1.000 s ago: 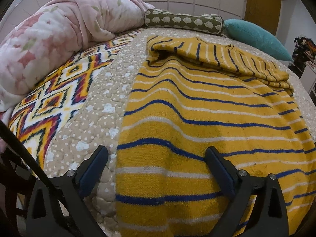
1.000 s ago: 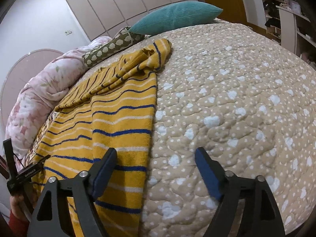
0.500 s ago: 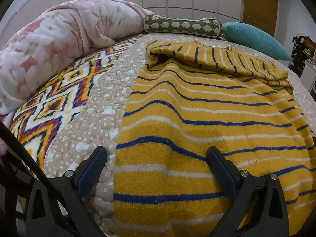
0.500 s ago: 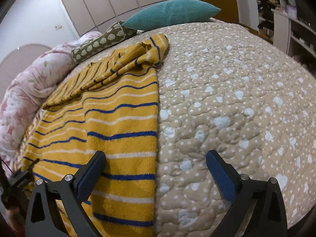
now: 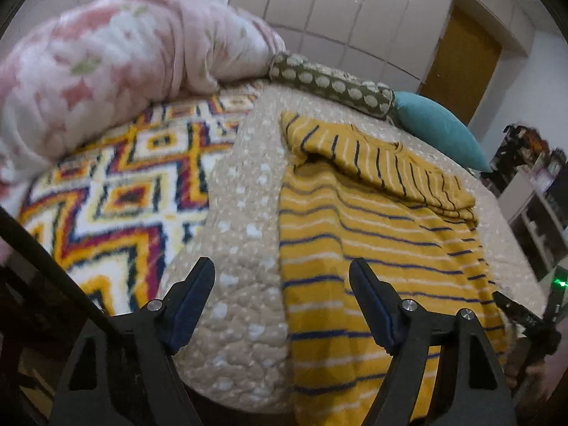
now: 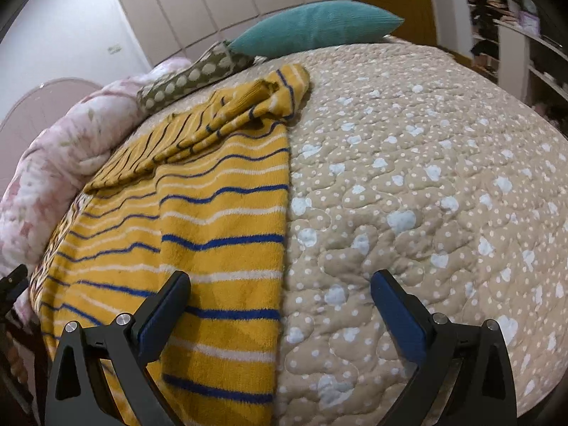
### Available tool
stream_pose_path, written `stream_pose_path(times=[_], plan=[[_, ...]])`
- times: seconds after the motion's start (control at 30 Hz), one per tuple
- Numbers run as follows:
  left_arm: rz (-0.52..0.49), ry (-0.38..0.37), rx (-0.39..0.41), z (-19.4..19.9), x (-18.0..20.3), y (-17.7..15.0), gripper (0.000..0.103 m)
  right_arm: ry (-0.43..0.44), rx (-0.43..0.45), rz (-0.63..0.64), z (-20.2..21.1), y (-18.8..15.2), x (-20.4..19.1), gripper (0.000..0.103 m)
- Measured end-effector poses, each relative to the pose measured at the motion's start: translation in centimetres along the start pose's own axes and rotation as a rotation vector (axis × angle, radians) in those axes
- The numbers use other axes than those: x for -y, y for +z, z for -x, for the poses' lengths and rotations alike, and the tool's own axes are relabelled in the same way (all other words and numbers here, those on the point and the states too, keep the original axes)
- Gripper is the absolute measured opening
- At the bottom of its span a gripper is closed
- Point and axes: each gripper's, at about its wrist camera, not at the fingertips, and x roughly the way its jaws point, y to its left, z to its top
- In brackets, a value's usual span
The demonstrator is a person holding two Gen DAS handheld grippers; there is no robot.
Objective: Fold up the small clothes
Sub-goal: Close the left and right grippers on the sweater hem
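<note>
A yellow sweater (image 5: 376, 248) with blue and white stripes lies flat on the beige dotted quilt (image 5: 245, 220), its far part folded over in a bunch (image 6: 248, 113). My left gripper (image 5: 282, 284) hovers over the sweater's left edge near the bed's front. Its jaws are closing, with the edge below the gap and the pads (image 5: 193, 294) touching nothing. My right gripper (image 6: 282, 293) stands wide open over the sweater's (image 6: 198, 234) right edge, one finger above the knit and the other above the quilt (image 6: 426, 184). The right gripper also shows in the left wrist view, low at the right.
A pink floral duvet (image 5: 106, 71) is heaped at the far left beside a zigzag-patterned blanket (image 5: 117, 195). An olive dotted bolster (image 5: 330, 85) and a teal pillow (image 6: 312, 28) lie at the head of the bed. Shelves (image 6: 525, 49) stand to the right.
My left gripper has shifted left and risen, so the sweater's left edge now lies between narrower jaws. The right gripper's jaws spread wider; it has hardly moved.
</note>
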Motion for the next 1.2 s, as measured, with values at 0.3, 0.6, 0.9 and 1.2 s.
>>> stream_pose_path(times=[0.3,0.6,0.9,1.2], plan=[[0.092,-0.192,-0.151,-1.9,-0.2,-4.1,0.070,0.241,-0.115,-0.070,2.5,-2.0,0.6,0.103],[0.059,-0.275,-0.208,-1.7,2.7,-7.2,0.067,0.591,-0.264,-0.184,2.1,-6.2,0.6,0.085],[0.053,-0.247,-0.234,-1.7,3.7,-8.1,0.048,0.600,-0.308,-0.209,1.6,-7.4,0.6,0.073],[0.185,-0.233,-0.248,-0.4,1.1,-7.4,0.009,0.533,-0.366,-0.136,1.2,-8.1,-1.6,0.039]])
